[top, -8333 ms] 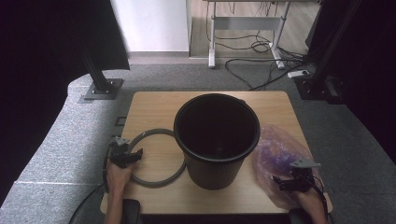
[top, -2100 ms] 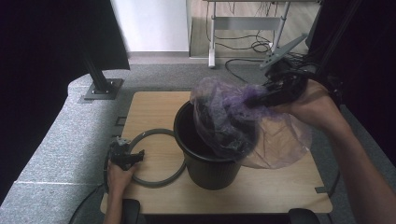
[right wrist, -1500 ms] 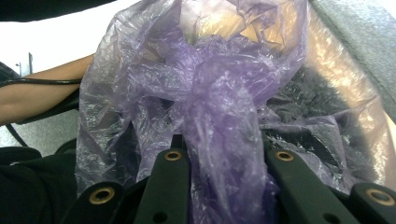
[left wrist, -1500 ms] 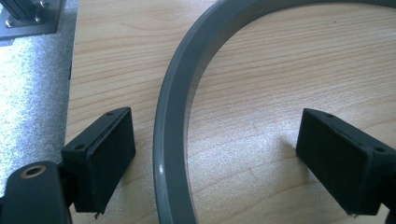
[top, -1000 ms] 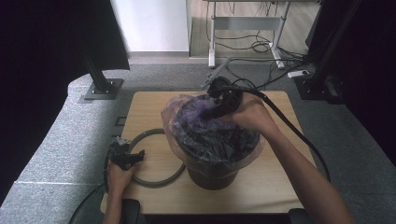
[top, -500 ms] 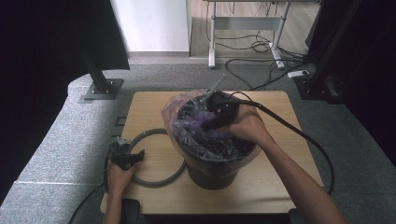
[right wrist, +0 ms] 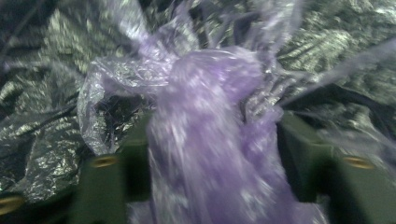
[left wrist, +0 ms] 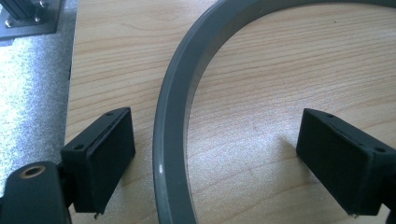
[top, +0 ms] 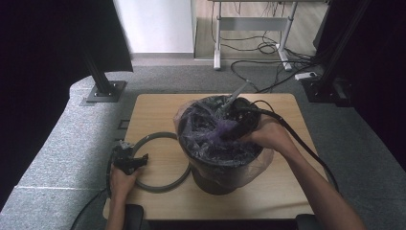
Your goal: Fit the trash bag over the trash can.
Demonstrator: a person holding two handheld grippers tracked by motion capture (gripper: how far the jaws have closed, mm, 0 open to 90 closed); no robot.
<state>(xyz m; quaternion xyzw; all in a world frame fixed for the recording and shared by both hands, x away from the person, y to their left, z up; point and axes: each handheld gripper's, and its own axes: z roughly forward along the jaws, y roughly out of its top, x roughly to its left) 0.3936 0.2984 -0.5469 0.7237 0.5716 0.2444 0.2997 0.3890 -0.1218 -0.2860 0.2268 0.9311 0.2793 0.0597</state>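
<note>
A black bucket [top: 215, 178] stands mid-table with a thin purple plastic bag [top: 210, 136] stuffed inside and draped over its rim. My right gripper [top: 223, 131] reaches down into the bucket. Its jaws have just been opening, and a twisted bunch of the bag [right wrist: 210, 93] hangs loose between them in the right gripper view, where the right gripper [right wrist: 215, 161] looks blurred. A grey ring [top: 160, 184] lies flat to the left of the bucket. My left gripper [top: 141, 160] rests on the table with its jaws wide apart, one on each side of the ring's band [left wrist: 173, 116], touching neither side.
The wooden table [top: 158, 110] has bare room behind and in front of the bucket. Grey carpet surrounds it. Black stand feet sit at the far left and far right, and desk legs with cables stand on the floor beyond.
The right hand has sunk lower into the bucket, pushing the bag down from its bulge above the rim. The left hand and the ring have stayed put.
</note>
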